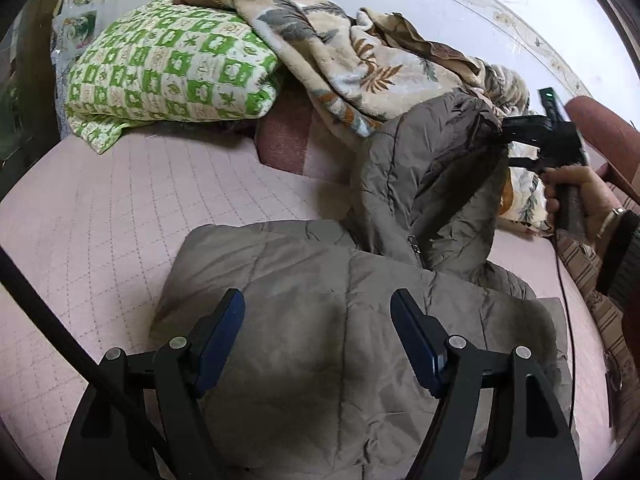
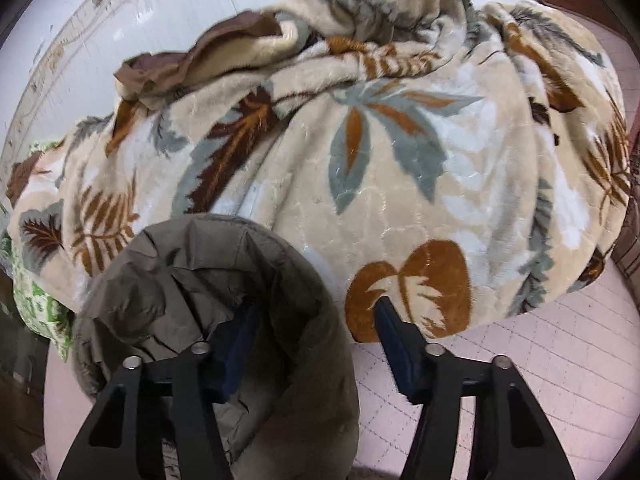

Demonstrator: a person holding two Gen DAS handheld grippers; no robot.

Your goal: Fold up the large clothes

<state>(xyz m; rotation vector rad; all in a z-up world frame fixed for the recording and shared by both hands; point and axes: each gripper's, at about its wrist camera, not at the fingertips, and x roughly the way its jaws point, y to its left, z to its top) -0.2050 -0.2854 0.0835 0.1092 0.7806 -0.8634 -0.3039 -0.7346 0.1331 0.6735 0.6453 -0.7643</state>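
Grey padded jacket [image 1: 320, 320] mid-fold: your right claw [image 2: 316, 344] stands unclenched, fabric draped over one finger; left claw [image 1: 318, 332] released above it. Next, clamp firmly.

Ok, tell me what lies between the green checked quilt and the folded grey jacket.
Only bare pink bedcover, between green checked quilt and grey jacket, shown in the left wrist view.

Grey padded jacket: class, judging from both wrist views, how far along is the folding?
Done: the jacket lies fairly smooth on the pink bedcover. In hand: the right tongs hold one end of it up, draped over one finger, jaws apart; the left tongs hover open above it. Left: no finished fold shows, so nearly everything.
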